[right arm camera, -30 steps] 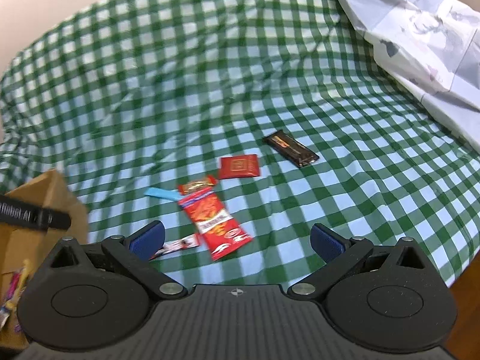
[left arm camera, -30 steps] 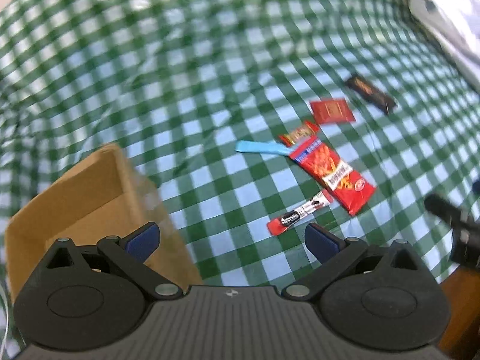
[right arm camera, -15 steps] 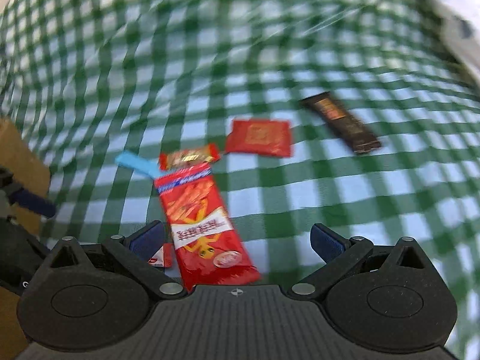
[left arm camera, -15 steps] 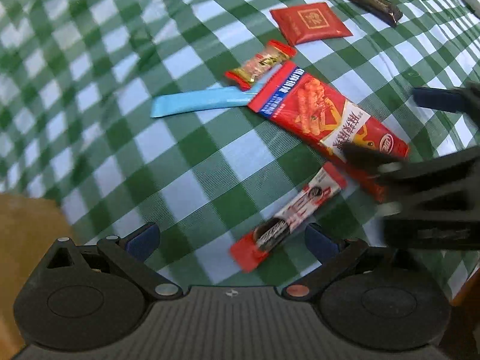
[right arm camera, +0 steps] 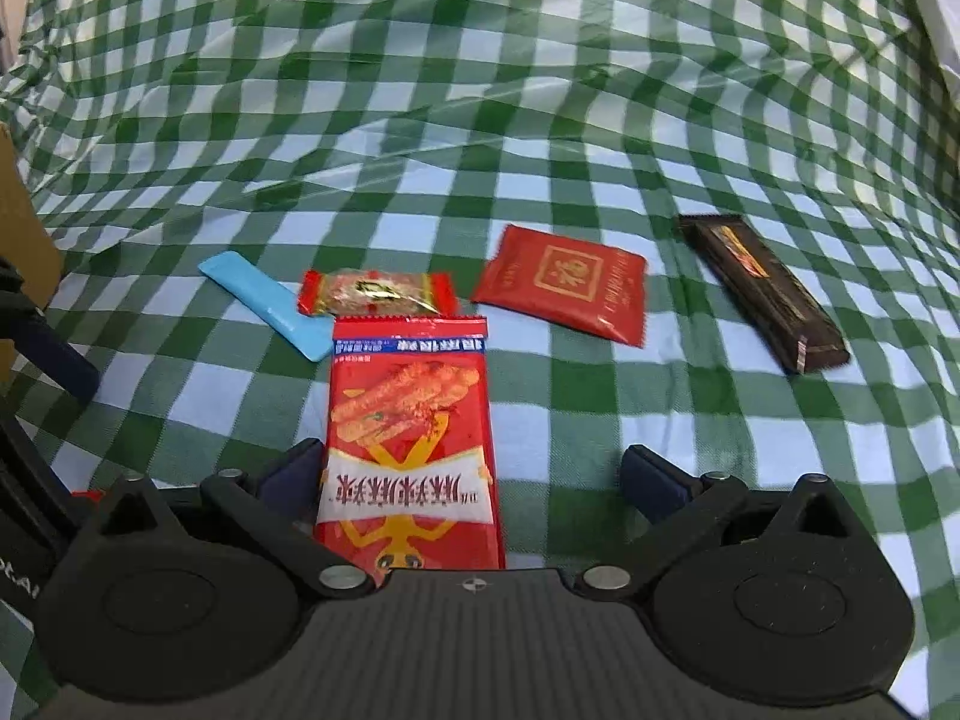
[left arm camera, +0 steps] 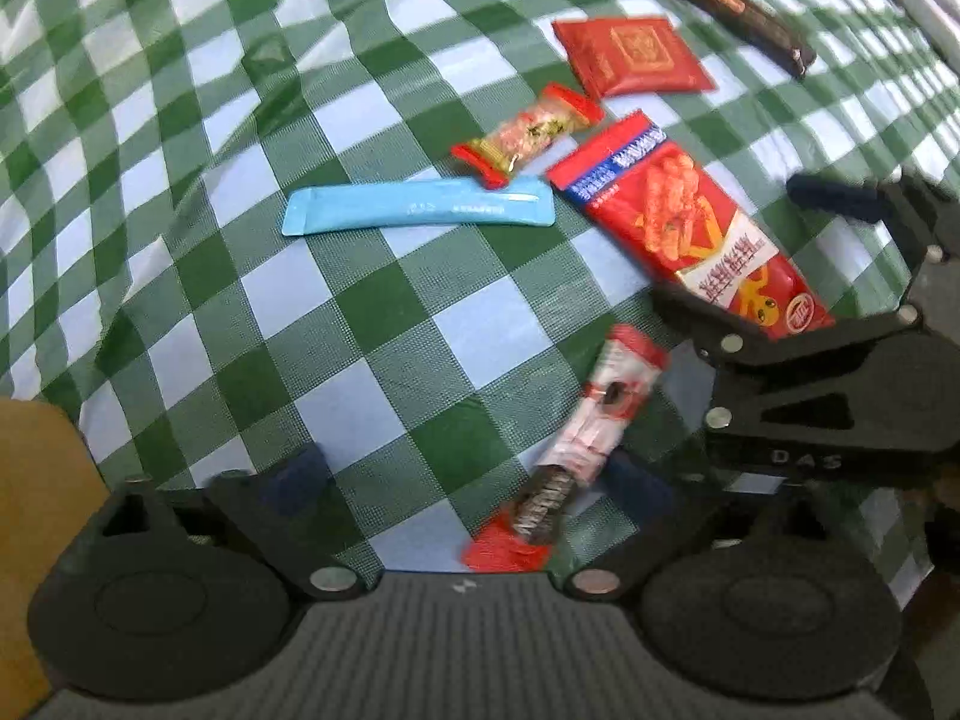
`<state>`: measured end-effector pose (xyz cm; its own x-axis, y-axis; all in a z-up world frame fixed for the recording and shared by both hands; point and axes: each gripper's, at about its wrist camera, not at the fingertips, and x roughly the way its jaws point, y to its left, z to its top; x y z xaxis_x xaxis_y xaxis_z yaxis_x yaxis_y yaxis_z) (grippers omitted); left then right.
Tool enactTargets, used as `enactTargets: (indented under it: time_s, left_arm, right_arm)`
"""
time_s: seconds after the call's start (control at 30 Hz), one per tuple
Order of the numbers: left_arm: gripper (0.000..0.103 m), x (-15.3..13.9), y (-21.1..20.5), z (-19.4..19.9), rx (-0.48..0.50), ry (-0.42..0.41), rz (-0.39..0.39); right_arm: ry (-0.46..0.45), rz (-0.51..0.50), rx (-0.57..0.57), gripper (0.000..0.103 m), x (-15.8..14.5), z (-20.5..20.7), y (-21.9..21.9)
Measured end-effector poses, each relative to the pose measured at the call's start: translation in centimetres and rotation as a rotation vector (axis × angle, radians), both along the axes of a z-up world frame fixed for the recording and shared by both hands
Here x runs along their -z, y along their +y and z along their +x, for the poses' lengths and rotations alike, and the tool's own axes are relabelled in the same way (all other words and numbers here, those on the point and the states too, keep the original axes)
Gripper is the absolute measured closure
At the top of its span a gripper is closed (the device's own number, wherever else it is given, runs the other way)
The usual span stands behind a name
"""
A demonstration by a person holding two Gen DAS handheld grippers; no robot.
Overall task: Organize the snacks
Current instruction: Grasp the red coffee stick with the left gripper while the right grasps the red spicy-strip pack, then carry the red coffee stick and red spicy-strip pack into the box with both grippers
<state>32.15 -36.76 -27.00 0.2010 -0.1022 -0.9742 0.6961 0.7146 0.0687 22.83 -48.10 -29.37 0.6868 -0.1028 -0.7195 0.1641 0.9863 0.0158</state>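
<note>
On the green-and-white checked cloth (right arm camera: 540, 90) six snack packs lay close together. Left gripper (left arm camera: 465, 483) pointed steeply down over the thin red-and-white stick pack (left arm camera: 576, 438), which lay slanted between its two blue pads; the right-hand pad looked just beside or touching the pack, blurred, cannot tell which, while the left-hand pad stood clear of it on bare cloth. Its jaws had just been closing but were still apart, the stick pack between them and not clamped. Right gripper (right arm camera: 471, 471) sat low over the long red snack bag (right arm camera: 411, 438), jaws wide apart, the bag's near end lying between the pads; left pad just beside the bag's edge, right pad well clear, nothing gripped. In the left wrist view the right gripper's black frame (left arm camera: 840, 372) came in from the right edge, covering the bag's lower corner. Beyond the bag's far end lay a small clear-and-red candy wrapper (right arm camera: 375, 294), touching or nearly touching a light blue sachet (right arm camera: 267, 303) that ran slanted to the left. A flat dark red packet (right arm camera: 567, 282) lay to the right of the candy, apart from it, and a dark brown bar (right arm camera: 762, 291) lay farther right, slanted. Brown cardboard box (left arm camera: 36, 510) showed at the left edge, beside the left gripper.
</note>
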Motion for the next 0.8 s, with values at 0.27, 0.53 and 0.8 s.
enactTargets:
  time_s: [0.27, 0.53, 0.8]
  left_arm:
    - [0.094, -3.4, 0.5, -1.5, -0.065, 0.025, -0.076]
    - [0.094, -9.3, 3.0, -5.6, -0.119, -0.047, -0.126]
    - [0.094, -15.2, 7.1, -11.1, -0.162, -0.148, -0.165]
  right_arm:
    - [0.011, -0.072, -0.018, 0.055, -1.7, -1.9, 2.3]
    - [-0.033, 0.029, 0.104, 0.055, -5.7, -6.2, 2.0]
    - [-0.121, 0.082, 0.159, 0.055, -11.0, -11.8, 4.6]
